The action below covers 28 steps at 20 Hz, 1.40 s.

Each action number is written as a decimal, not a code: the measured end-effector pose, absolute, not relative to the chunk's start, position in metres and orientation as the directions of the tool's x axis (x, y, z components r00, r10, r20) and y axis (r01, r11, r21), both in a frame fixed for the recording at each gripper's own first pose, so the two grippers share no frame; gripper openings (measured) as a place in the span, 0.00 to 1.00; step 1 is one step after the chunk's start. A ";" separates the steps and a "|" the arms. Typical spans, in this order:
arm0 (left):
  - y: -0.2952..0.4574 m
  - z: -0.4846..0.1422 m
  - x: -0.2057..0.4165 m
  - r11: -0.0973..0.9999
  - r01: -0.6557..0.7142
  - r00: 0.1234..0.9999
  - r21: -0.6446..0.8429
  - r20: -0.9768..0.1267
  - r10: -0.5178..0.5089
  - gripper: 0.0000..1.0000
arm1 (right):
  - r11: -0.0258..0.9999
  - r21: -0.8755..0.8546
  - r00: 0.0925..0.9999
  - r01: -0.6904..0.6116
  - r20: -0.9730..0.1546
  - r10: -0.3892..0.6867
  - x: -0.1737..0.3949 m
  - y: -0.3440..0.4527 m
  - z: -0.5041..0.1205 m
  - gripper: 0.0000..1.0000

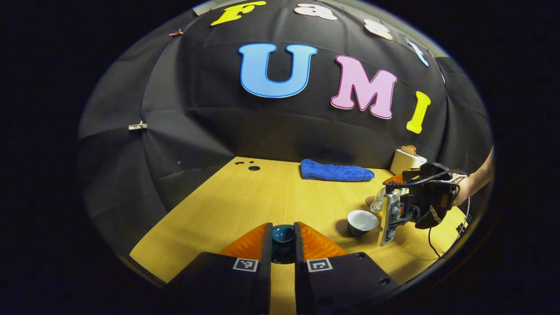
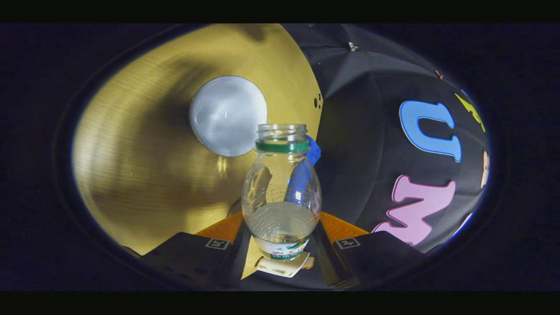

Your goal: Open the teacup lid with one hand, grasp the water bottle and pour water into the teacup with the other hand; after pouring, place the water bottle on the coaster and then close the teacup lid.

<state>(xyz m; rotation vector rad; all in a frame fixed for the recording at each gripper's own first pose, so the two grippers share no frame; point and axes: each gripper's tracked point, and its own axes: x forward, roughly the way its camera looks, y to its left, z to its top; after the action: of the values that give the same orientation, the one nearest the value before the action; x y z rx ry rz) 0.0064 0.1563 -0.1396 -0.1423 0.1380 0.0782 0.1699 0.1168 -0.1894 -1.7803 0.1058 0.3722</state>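
My left gripper [image 1: 282, 229] is shut on the dark teal teacup lid [image 1: 283, 236], held above the table's front edge. The uncovered teacup [image 1: 362, 222] stands to the right on the wooden table [image 1: 245, 197], showing its white inside. My right gripper [image 1: 393, 212], held by a hand, is beside and above the cup. The clear water bottle [image 2: 281, 192] sits between the fingers of the right gripper [image 2: 280, 225], uncapped, with a green neck ring. It is tilted, its mouth near the rim of the teacup [image 2: 228, 116]. Water lies low in the bottle; no stream is visible.
A folded blue towel [image 1: 336, 172] lies at the back of the table. A white toaster-like box [image 1: 407, 159] stands at the back right. Small holes [image 1: 253, 168] mark the table's far left. A cable [image 1: 433, 247] hangs from the right gripper.
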 end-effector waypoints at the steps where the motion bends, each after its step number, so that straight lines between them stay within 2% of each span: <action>1: 0.158 -0.140 0.006 0.987 -0.089 0.987 -0.137 -0.143 0.070 0.23 | -0.256 -0.928 0.943 -0.269 -0.308 0.126 0.171 0.117 -0.191 0.72; 2: 0.158 -0.140 0.006 0.987 -0.091 0.987 -0.134 -0.144 0.071 0.26 | -0.269 -0.924 0.942 -0.271 -0.312 0.125 0.171 0.117 -0.191 0.72; 8: 0.159 -0.139 0.006 0.989 -0.086 0.988 -0.117 -0.140 0.070 0.23 | -0.346 -0.903 0.937 -0.255 -0.318 0.141 0.173 0.122 -0.188 0.72; 9: 0.158 -0.139 0.006 0.990 -0.085 0.988 -0.117 -0.139 0.068 0.26 | -0.356 -0.899 0.936 -0.255 -0.322 0.141 0.173 0.123 -0.188 0.72; 11: 0.158 -0.138 0.006 0.990 -0.081 0.988 -0.116 -0.139 0.064 0.27 | -0.378 -0.892 0.934 -0.246 -0.322 0.152 0.174 0.126 -0.185 0.72; 13: 0.157 -0.139 0.004 0.990 -0.079 0.988 -0.114 -0.139 0.062 0.27 | -0.392 -0.888 0.934 -0.239 -0.321 0.156 0.177 0.129 -0.183 0.72; 14: 0.157 -0.139 0.004 0.990 -0.078 0.988 -0.114 -0.141 0.062 0.22 | -0.395 -0.886 0.933 -0.242 -0.324 0.154 0.179 0.129 -0.183 0.72; 16: 0.157 -0.139 0.003 0.990 -0.078 0.988 -0.113 -0.142 0.062 0.27 | -0.421 -0.877 0.932 -0.232 -0.324 0.161 0.181 0.132 -0.180 0.72; 17: 0.159 -0.140 0.001 0.990 -0.081 0.988 -0.113 -0.142 0.064 0.23 | -0.431 -0.873 0.932 -0.229 -0.325 0.163 0.182 0.131 -0.180 0.72; 19: 0.161 -0.142 -0.001 0.989 -0.086 0.987 -0.117 -0.146 0.069 0.26 | -0.437 -0.868 0.931 -0.235 -0.331 0.156 0.182 0.130 -0.182 0.72; 20: 0.163 -0.143 -0.001 0.989 -0.090 0.986 -0.120 -0.150 0.072 0.23 | -0.439 -0.866 0.931 -0.239 -0.334 0.151 0.182 0.129 -0.182 0.72; 21: 0.164 -0.145 -0.002 0.988 -0.094 0.986 -0.123 -0.152 0.075 0.29 | -0.444 -0.865 0.930 -0.233 -0.331 0.157 0.183 0.132 -0.181 0.72; 22: 0.165 -0.145 -0.003 0.987 -0.098 0.985 -0.124 -0.155 0.078 0.23 | -0.451 -0.862 0.930 -0.229 -0.331 0.160 0.182 0.133 -0.182 0.72; 24: 0.167 -0.146 -0.004 0.987 -0.104 0.984 -0.125 -0.157 0.084 0.23 | -0.470 -0.855 0.928 -0.222 -0.333 0.167 0.180 0.134 -0.184 0.72; 25: 0.168 -0.146 -0.005 0.987 -0.106 0.984 -0.124 -0.159 0.086 0.27 | -0.481 -0.849 0.928 -0.218 -0.333 0.168 0.180 0.134 -0.183 0.72; 27: 0.169 -0.147 -0.006 0.987 -0.109 0.983 -0.122 -0.161 0.089 0.23 | -0.492 -0.841 0.927 -0.223 -0.339 0.159 0.180 0.134 -0.184 0.72; 28: 0.169 -0.147 -0.006 0.987 -0.110 0.983 -0.121 -0.161 0.090 0.27 | -0.498 -0.839 0.928 -0.219 -0.337 0.160 0.180 0.135 -0.184 0.72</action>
<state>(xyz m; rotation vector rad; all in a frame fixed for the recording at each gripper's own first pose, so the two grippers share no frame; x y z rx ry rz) -0.0062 0.1693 -0.1470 -0.1296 0.1560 0.1004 0.1803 0.1346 -0.1838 -2.0422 0.0421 0.4574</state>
